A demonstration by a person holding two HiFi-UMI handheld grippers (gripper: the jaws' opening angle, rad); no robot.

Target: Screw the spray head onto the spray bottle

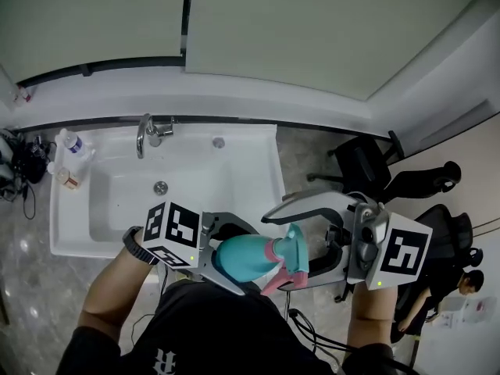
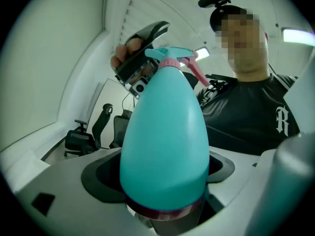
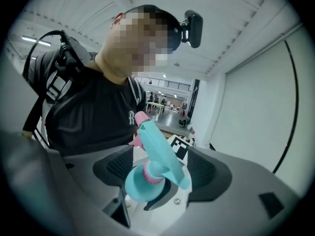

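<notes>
In the head view my left gripper point(image 1: 233, 255) is shut on the body of a teal spray bottle point(image 1: 244, 258) and holds it lying level in front of my chest. Its teal spray head point(image 1: 294, 250), with a pink collar and pink trigger, sits on the neck and points right. My right gripper point(image 1: 275, 253) is open, with one jaw above the head and one below, neither touching it. In the left gripper view the bottle point(image 2: 165, 141) fills the space between the jaws. In the right gripper view the spray head point(image 3: 158, 151) stands between the wide-apart pads with a gap on both sides.
A white sink point(image 1: 262, 170) with a chrome faucet point(image 1: 148, 135) lies ahead of me. Small bottles point(image 1: 70, 143) stand at its left rim. Black office chairs point(image 1: 363, 162) stand to the right, and a seated person point(image 1: 469, 283) is at the far right.
</notes>
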